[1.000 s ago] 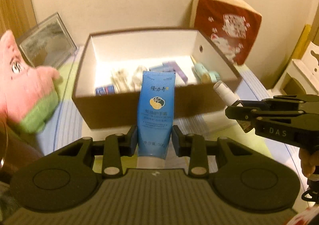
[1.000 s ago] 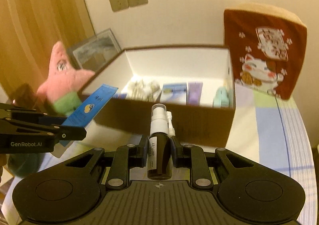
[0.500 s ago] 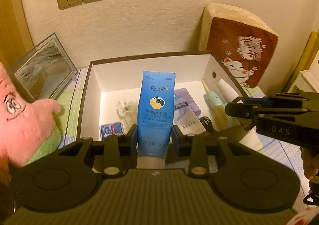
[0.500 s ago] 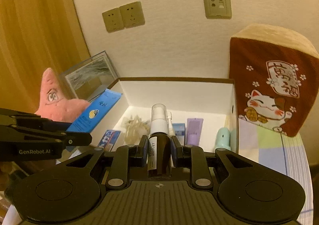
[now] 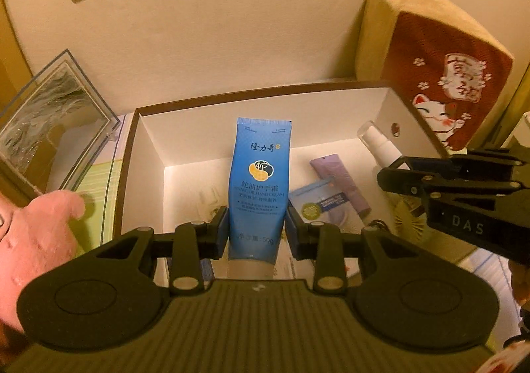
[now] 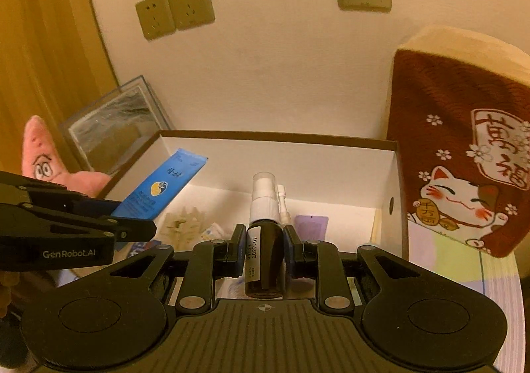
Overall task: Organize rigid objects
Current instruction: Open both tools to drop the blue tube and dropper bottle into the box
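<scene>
Held above the open box, both loads, ready for dropping in. Left gripper clamped on the blue tube, pads pressing its lower body just above the white cap, crimped end pointing to 12 o'clock over the box's middle. Probably gripped low so that the flat length could hang clear and be laid down along the floor. Right gripper clamped on the dark spray bottle, pads on its label band, white nozzle up at 12 o'clock, over the right half of the box. Seen from the left wrist, at 3 o'clock, with the nozzle poking past its tip.

Inside already, on the white floor: a lilac tube at 2 o'clock of the blue tube, a flat sachet just beside it, a small fan near the right wall, a pale clip toward the left. Bare floor left mostly at the back and along the left wall, so likely the landing spots.

Outside the box: pink plush at 9 o'clock, a clear case at 10 o'clock leaning back toward the wall, a cat cushion at 2 o'clock.

Judged mid-task: carried over the box, not yet released. Care needed to keep the two grippers apart, being close side by side.
</scene>
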The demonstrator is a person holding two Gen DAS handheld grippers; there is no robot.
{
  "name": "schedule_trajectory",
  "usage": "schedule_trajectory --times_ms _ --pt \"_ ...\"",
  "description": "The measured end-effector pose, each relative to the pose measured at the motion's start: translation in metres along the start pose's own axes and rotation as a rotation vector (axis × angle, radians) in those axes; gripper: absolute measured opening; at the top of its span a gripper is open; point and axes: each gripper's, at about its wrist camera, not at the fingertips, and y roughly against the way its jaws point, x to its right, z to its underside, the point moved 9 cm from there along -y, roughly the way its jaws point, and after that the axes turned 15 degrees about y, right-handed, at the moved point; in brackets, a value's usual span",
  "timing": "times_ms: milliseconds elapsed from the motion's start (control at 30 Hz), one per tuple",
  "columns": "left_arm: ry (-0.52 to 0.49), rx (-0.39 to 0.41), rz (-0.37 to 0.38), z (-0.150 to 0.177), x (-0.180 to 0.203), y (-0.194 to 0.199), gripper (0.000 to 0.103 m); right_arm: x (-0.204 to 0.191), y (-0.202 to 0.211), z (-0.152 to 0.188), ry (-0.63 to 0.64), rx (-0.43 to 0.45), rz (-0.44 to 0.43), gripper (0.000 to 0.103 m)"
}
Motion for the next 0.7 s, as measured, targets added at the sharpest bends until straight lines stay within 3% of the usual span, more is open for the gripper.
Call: schedule_trajectory --times_ms 467,700 --pt "0.012 -0.076 -0.017 -0.010 -0.005 -0.057 0.033 0.021 -0.053 0.005 -0.026 -0.071 -0.005 0.024" --pt "0.022 -0.073 0.018 -0.013 -0.004 -0.066 0.038 0.022 -0.065 0.004 -0.033 -0.087 -0.007 0.024"
